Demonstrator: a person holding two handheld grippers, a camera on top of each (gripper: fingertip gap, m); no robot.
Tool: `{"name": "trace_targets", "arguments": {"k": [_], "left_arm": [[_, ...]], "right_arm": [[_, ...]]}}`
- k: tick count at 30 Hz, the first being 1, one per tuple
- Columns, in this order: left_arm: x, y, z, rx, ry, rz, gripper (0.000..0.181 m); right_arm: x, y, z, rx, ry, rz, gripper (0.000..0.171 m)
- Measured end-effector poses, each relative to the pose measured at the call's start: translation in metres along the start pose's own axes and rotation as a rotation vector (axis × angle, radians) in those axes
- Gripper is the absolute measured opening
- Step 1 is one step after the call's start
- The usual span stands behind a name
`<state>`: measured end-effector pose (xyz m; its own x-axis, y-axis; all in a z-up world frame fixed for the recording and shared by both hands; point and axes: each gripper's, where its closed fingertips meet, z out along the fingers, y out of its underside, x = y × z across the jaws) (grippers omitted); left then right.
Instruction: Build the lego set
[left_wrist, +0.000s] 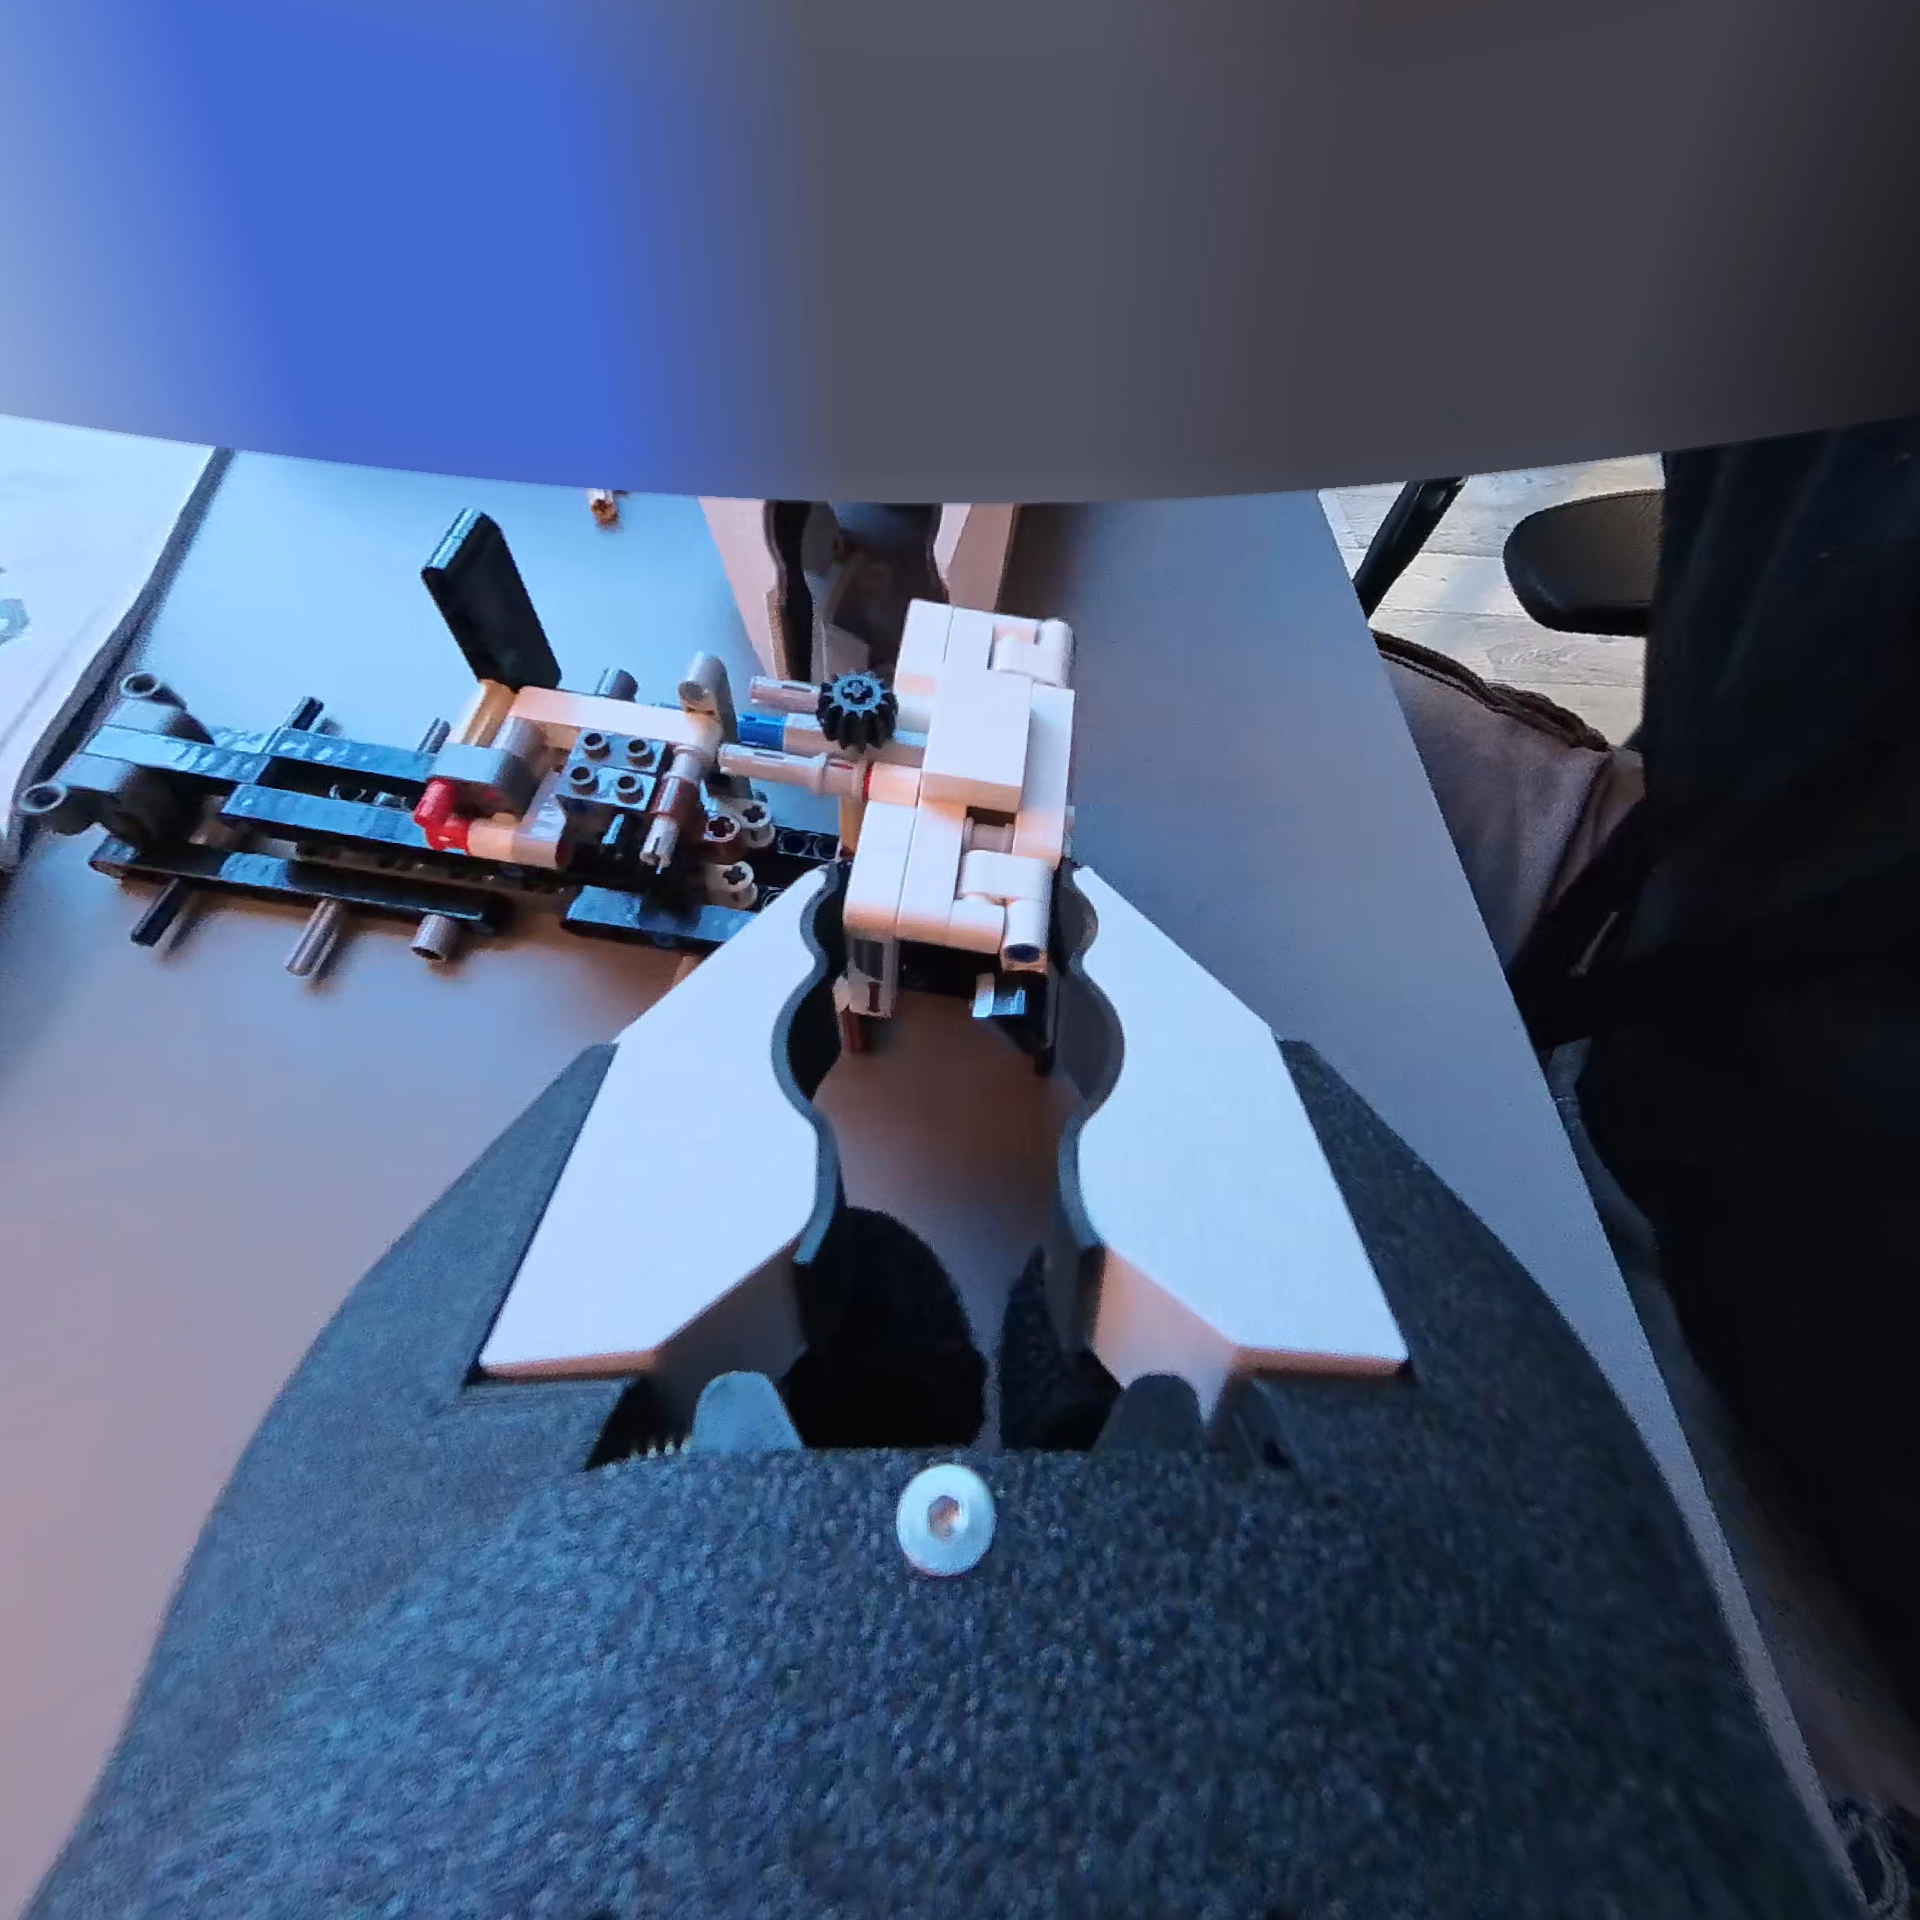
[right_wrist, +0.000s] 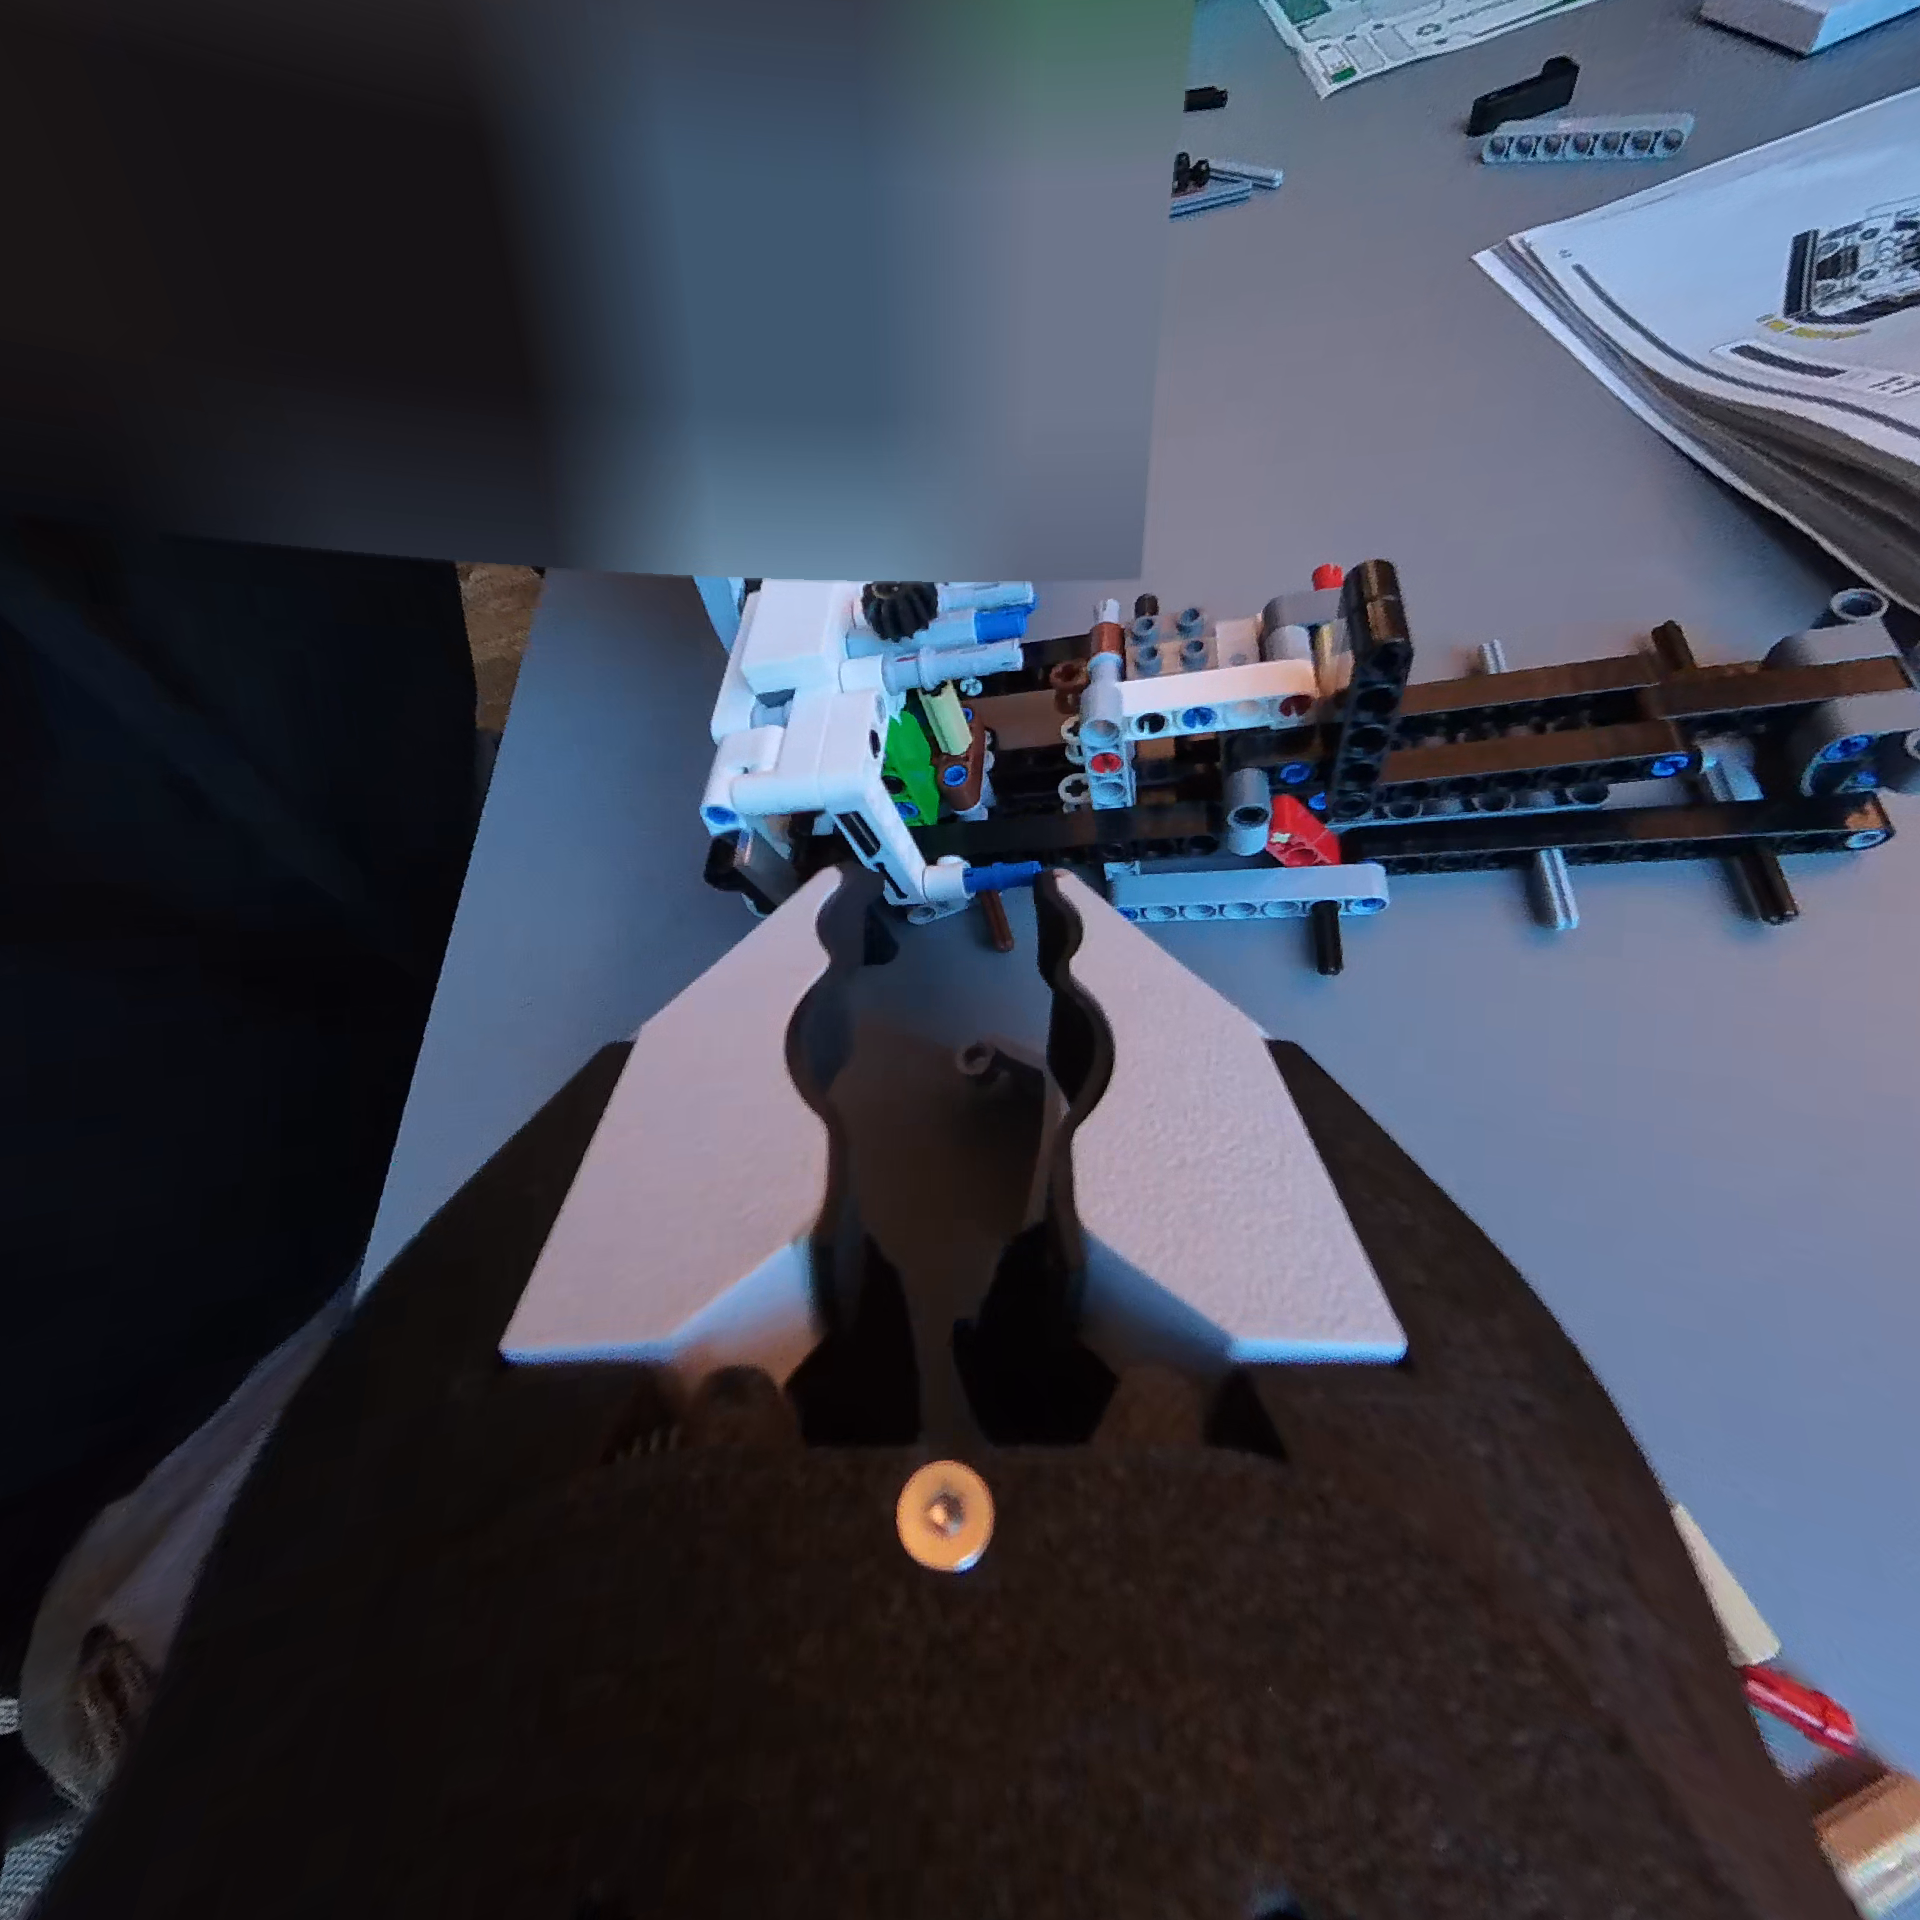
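A half-built lego model (right_wrist: 1247, 748) lies on a grey table (right_wrist: 1455, 1195), stretching from the centre of the right wrist view to its right edge — long black beams with grey and black axles poking out along the near side, a red piece low in the middle and a white block (right_wrist: 821, 717) at its left end. No bin or tray shows in either view; loose parts lie bare on the tabletop, among them a grey holed beam (right_wrist: 1584, 138) and a black piece (right_wrist: 1522, 96) in the upper right. An open instruction booklet (right_wrist: 1766, 343) fills the right edge above the model.

The right gripper (right_wrist: 940, 904) sits at centre frame with its jaws partly apart, tips just short of the model's near edge, where a blue pin (right_wrist: 997, 875) and a brown axle (right_wrist: 997, 923) stick out; nothing is visibly pinched.

In the left wrist view the left gripper (left_wrist: 951, 899) reaches from the bottom toward the white block (left_wrist: 966, 779), which stands at the centre. Its jaws flank the block's lower end at a narrow gap, apparently gripping it. A black gear (left_wrist: 857, 707) sits on an axle left of the block, and the black beams run to the left edge.
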<state>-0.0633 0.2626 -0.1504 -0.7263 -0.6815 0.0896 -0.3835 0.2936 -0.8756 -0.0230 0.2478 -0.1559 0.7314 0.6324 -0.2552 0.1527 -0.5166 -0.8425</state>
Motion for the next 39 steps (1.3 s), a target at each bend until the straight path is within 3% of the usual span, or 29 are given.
{"name": "trace_targets", "arguments": {"k": [18, 39], "left_arm": [[-0.0017, 0.0007, 0.0020, -0.006, 0.000, -0.038, 0.037], [-0.0021, 0.0007, 0.0033, -0.009, 0.000, -0.058, 0.037]], "right_arm": [[0.0017, -0.0009, 0.0007, -0.006, 0.077, -0.049, 0.027], [0.0007, -0.0024, 0.0006, 0.013, 0.067, -0.054, 0.034]]}}
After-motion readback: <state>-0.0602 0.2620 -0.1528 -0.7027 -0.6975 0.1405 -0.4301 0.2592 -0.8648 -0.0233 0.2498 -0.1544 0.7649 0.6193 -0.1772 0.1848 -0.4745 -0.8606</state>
